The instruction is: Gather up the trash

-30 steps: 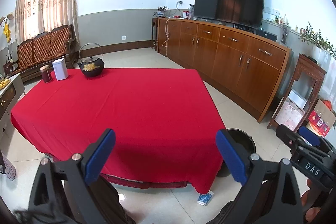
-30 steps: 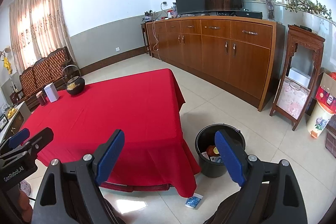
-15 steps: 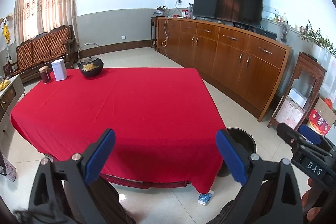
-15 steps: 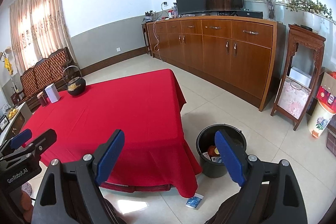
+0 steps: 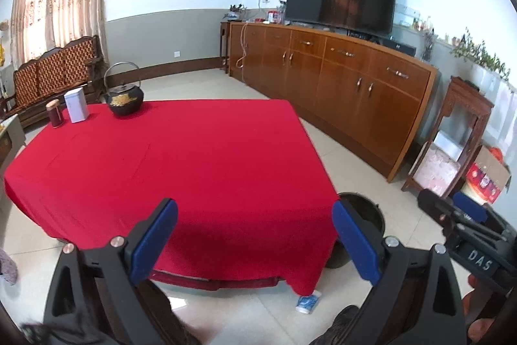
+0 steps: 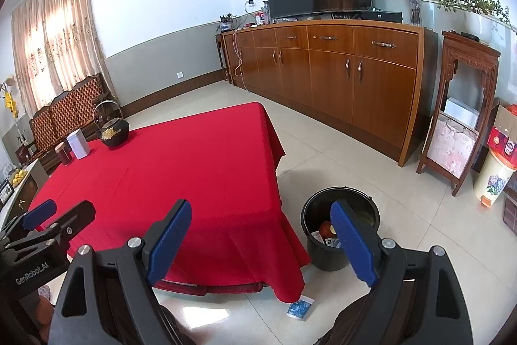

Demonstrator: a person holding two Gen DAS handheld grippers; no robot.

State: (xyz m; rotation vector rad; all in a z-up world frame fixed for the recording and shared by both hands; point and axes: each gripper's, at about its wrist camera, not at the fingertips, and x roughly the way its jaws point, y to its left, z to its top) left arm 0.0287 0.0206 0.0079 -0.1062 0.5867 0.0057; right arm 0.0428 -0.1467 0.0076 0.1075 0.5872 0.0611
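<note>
Trash: small blue-white packet [image 6: 300, 308] on the floor, at 6 o'clock of the table [image 6: 181, 170] corner.
Bin [image 6: 326, 254]: black, at 3 o'clock of the table, holding probably wrappers.
Left gripper [image 5: 255, 240]: fingers wide apart, empty.
Right gripper [image 6: 260, 238]: the same.

A plain red cloth [image 6: 181, 170] covers the bench. The bin [image 6: 326, 254] is black, the floor wrapper [image 6: 300, 308] blue-and-white patterned, the teapot [image 6: 113, 131] black with gold motif.
</note>
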